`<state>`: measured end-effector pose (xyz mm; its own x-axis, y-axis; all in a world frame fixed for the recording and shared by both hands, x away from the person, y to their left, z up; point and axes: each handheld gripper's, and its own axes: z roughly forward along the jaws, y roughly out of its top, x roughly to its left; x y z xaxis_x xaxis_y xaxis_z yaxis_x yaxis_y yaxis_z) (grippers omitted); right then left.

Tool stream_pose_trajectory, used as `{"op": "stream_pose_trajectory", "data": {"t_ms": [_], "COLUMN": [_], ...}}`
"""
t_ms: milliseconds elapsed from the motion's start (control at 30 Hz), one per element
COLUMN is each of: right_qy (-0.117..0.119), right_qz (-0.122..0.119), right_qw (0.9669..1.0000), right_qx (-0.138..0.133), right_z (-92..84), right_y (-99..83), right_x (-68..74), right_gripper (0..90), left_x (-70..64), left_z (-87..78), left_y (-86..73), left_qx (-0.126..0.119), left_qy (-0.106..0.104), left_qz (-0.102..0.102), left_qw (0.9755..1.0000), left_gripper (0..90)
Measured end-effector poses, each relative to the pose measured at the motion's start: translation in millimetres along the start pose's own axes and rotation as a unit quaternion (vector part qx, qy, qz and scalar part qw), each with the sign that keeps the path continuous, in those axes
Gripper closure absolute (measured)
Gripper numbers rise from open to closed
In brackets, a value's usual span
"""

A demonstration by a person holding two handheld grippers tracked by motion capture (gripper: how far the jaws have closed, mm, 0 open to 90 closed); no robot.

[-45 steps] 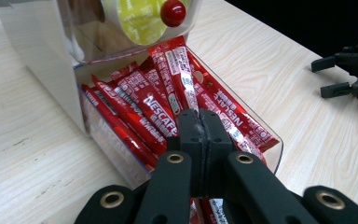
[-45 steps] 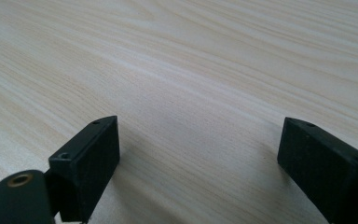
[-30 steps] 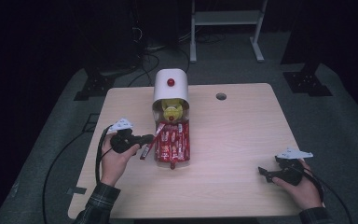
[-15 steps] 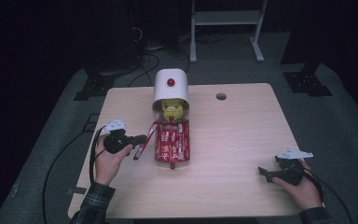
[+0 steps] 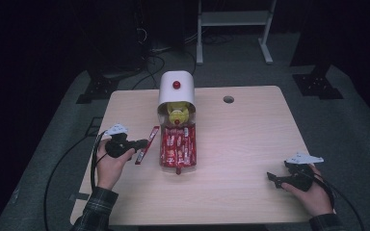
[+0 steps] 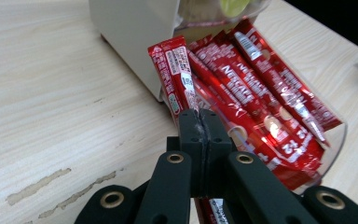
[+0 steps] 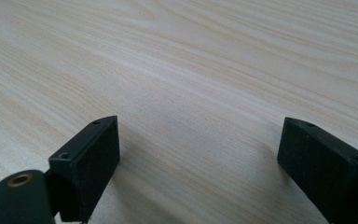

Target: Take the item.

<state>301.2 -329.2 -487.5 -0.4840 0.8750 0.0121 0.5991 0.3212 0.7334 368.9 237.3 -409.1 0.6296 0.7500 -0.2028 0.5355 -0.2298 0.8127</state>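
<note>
Left gripper [image 6: 199, 122]: clenched on one red stick sachet [image 6: 176, 74], near the table's [image 5: 250, 144] left edge.
Right gripper [image 7: 198, 161]: released, idle near the right front corner.
Technique: we lift the sachet clear of the tray [image 5: 177, 166], gripping steadily.

Your left hand-held gripper [image 5: 142, 143] sits at the left of the high view, jaws pressed tight together and pointing right, forearm rising from the lower left. Your right hand-held gripper [image 5: 272, 177] rests at the lower right, jaws spread wide, pointing left.
</note>
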Motion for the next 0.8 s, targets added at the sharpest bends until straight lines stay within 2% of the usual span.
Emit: {"op": "stream_pose_trajectory", "data": {"t_ms": [533, 800], "right_qy": [0.000, 0.000], "right_qz": [0.000, 0.000], "right_qw": [1.0000, 1.0000], "right_qx": [0.000, 0.000], "right_z": [0.0, 0.0], "right_y": [0.0, 0.0], "right_x": [0.0, 0.0], "right_gripper": [11.7, 11.7], "left_x": [7.1, 12.6], "left_z": [17.2, 24.8], "left_y": [-5.5, -9.4], "left_qx": [0.028, 0.035], "left_qy": [0.009, 0.010], "left_qz": [-0.002, -0.016], "left_qw": [0.9996, 0.9992], "left_gripper": [89.9, 90.0]}}
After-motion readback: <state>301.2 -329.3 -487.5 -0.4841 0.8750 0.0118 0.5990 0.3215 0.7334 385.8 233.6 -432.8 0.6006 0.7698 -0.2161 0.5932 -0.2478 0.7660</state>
